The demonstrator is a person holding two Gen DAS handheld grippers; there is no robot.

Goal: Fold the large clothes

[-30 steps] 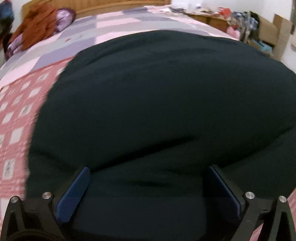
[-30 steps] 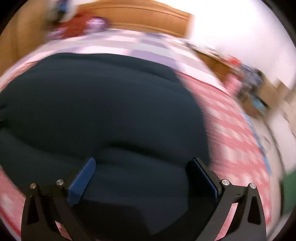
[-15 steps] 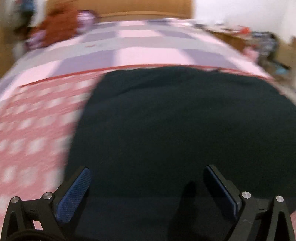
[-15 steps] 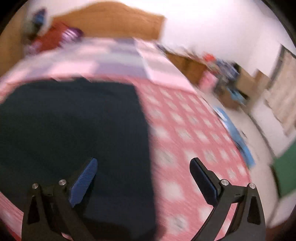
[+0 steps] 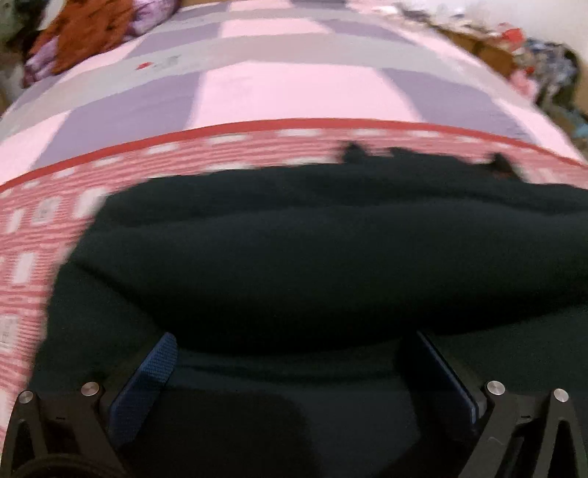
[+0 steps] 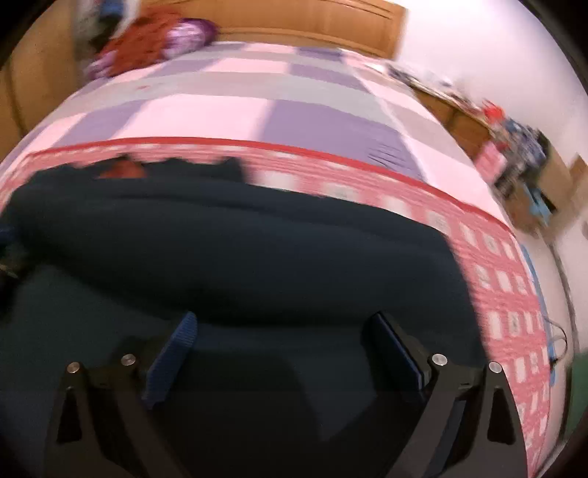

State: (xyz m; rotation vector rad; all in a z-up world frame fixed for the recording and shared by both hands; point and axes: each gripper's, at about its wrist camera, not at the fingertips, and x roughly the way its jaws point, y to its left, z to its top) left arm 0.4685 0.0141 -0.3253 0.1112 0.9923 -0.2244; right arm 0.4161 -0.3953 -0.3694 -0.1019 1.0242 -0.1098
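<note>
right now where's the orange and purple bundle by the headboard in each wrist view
Left wrist view: the orange and purple bundle sits in the top left corner, at the far end of the bed.
Right wrist view: the bundle is at upper left, against the wooden headboard.
Shared landmark: the red stripe across the bedspread, just beyond the dark garment.

Garment [image 5: 312,264] on the bed [image 5: 294,88] before both grippers, pile of clothes [image 6: 147,40] behind at the headboard [image 6: 294,18].
</note>
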